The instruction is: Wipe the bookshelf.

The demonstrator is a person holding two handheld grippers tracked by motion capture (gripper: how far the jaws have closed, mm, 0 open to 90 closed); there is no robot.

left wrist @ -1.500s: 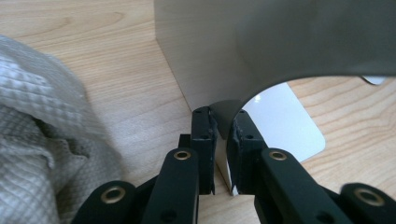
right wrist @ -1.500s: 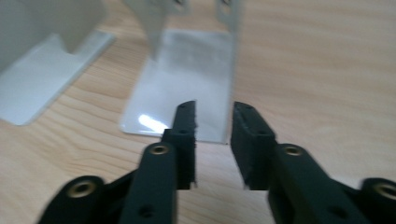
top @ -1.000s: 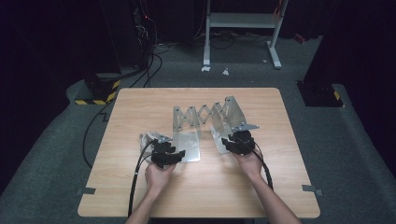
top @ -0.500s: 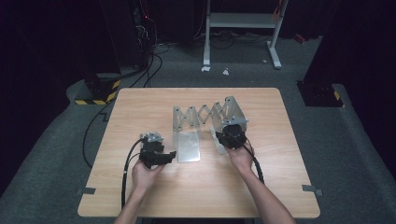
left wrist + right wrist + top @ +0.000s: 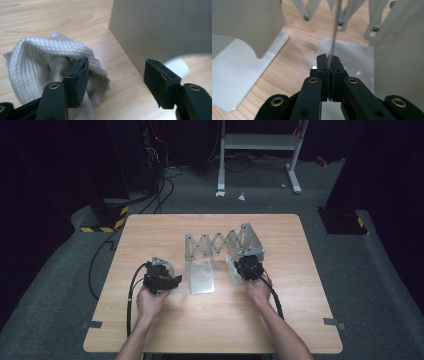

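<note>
**Right Gripper Clamped on Rack Plate; Left Gripper Spread Beside Cloth**

High view: The expanding metal rack stands mid-table, its scissor lattice stretched between upright end plates with flat foot plates lying toward the person. The right gripper sits at the rack's right end. The left gripper is off the rack's left foot plate, above a pale cloth.

Left gripper view: The jaws stand spread with nothing between the pads. The ribbed, crumpled white cloth lies behind and around the left jaw. A smooth matte-grey plate rises beyond the right jaw.

Right gripper view: The jaws have just been closing and are pressed together, pinching the thin edge of a vertical metal sheet. Riveted lattice strips cross above; grey plates flank both sides.
</note>
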